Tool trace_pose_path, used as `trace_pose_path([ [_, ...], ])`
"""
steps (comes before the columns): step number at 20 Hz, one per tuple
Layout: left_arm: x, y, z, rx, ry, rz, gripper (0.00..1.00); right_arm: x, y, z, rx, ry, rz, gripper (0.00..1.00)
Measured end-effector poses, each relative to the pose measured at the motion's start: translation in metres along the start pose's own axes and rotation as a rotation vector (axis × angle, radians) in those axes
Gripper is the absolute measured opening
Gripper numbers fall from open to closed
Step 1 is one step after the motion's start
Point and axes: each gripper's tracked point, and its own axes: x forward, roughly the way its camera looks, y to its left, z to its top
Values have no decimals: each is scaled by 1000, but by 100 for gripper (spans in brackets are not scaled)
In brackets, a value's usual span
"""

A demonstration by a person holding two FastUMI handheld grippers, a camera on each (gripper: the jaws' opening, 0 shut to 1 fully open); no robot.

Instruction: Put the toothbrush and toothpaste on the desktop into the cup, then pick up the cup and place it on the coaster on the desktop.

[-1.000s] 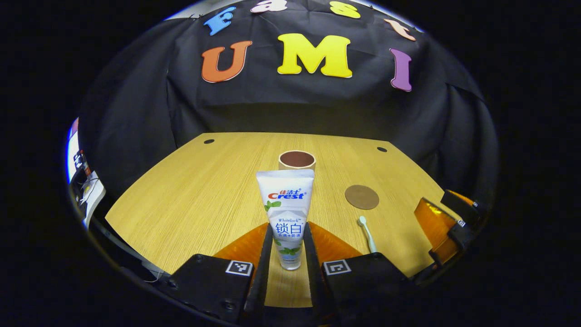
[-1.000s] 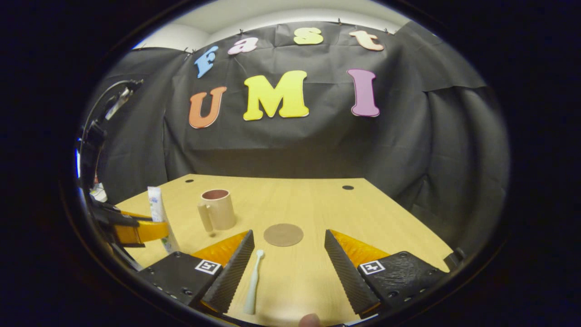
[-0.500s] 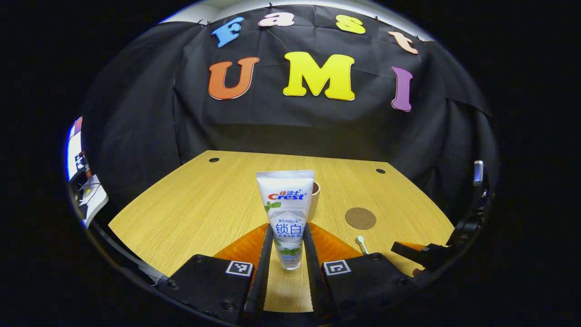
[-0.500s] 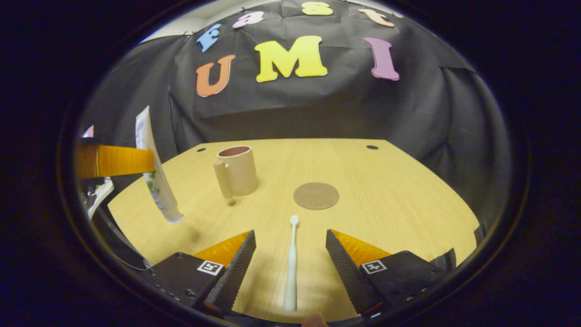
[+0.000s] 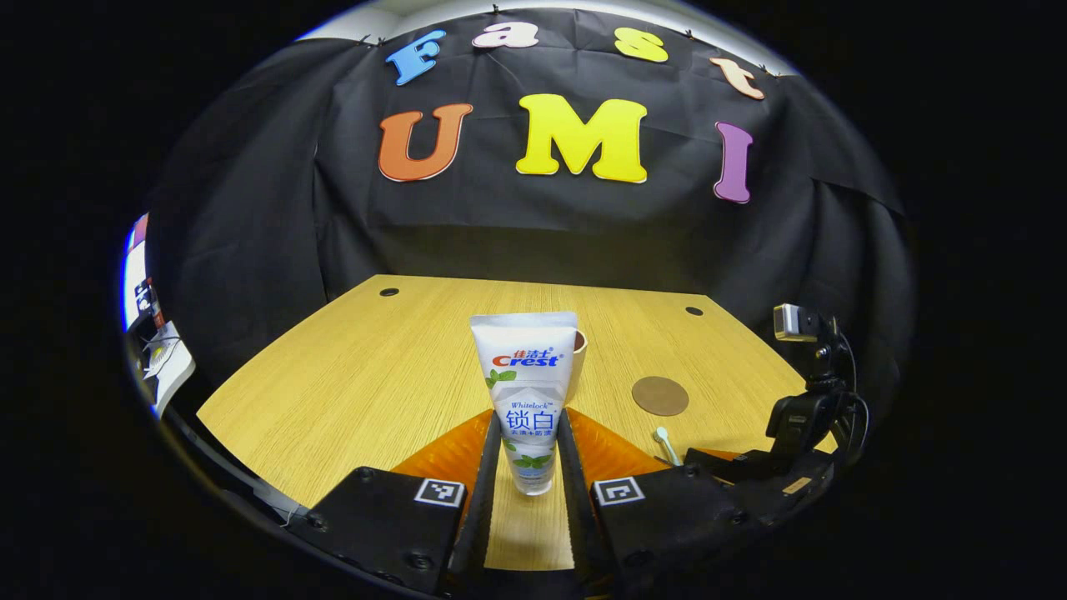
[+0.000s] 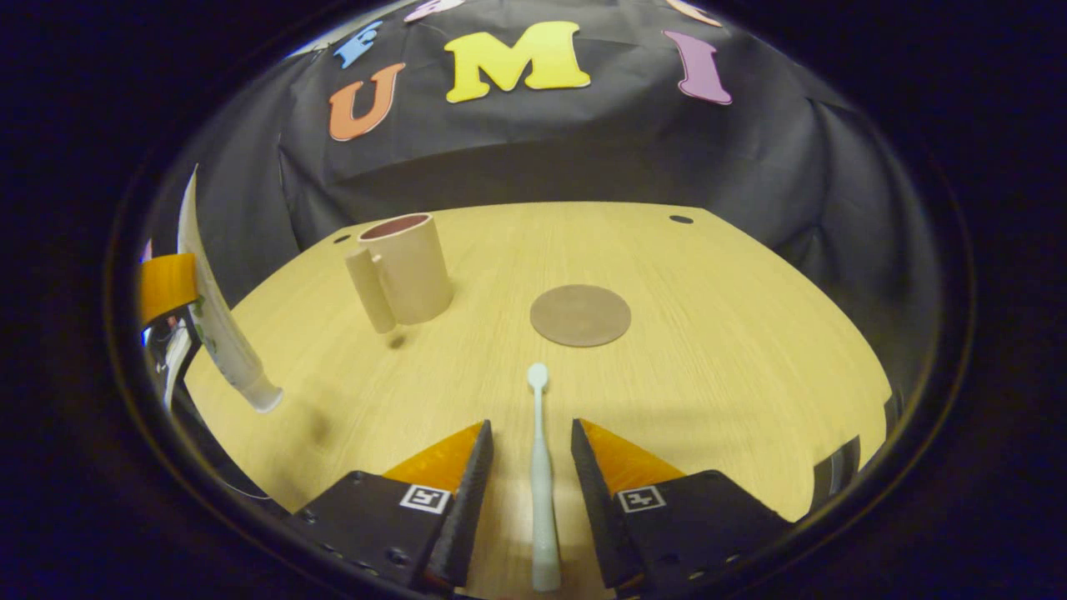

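My left gripper [image 5: 527, 417] is shut on the white toothpaste tube [image 5: 523, 367], which stands upright with its cap down. In the right gripper view the tube [image 6: 218, 325] hangs a little above the wooden table [image 6: 733, 333] at the far left. The beige cup [image 6: 404, 267] stands upright with its handle towards me; in the left gripper view a sliver of the cup [image 5: 579, 346] shows behind the tube. The brown coaster [image 6: 579, 315] lies flat to the right of the cup. The pale toothbrush [image 6: 540, 467] lies on the table between the fingers of my right gripper [image 6: 530, 427], which is open with narrow gaps on both sides of the handle.
In the left gripper view the right gripper [image 5: 750, 471] sits low at the table's right front, beside the toothbrush head [image 5: 662, 435] and coaster [image 5: 659, 395]. Two small round holes [image 6: 681, 219] mark the table's far edge. Black cloth walls close off the back and sides.
My right gripper has dropped lower and moved forward over the toothbrush, and its fingers have narrowed around the handle. The left gripper lifted the toothpaste, then held it nearly still.
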Motion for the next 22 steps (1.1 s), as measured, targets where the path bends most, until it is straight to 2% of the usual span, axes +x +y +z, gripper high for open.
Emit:
trace_pose_path([
  [2,1,2,1,4,-3,5,42,0,0,2,22,4,14,40],
  [3,3,4,2,4,-4,7,42,0,1,3,30,6,37,21],
  [5,3,3,2,-2,-10,6,42,2,0,4,23,12,60,3],
  [6,5,3,3,-8,-14,5,42,1,-1,5,33,13,67,5],
  [7,8,1,2,-10,-13,3,42,1,0,6,40,14,77,0],
  [14,27,-12,26,-23,-40,-37,42,-11,1,23,71,-43,141,0],
  [17,39,-14,54,-2,-84,-39,42,-24,-3,36,83,-87,161,0],
  [18,43,-14,67,6,-106,-40,46,-28,-5,40,85,-102,166,0],
  [19,49,-16,80,6,-130,-43,42,-34,-7,45,89,-118,171,0],
  [22,76,-18,111,-11,-170,-60,42,-47,-19,57,87,-164,161,0],
])
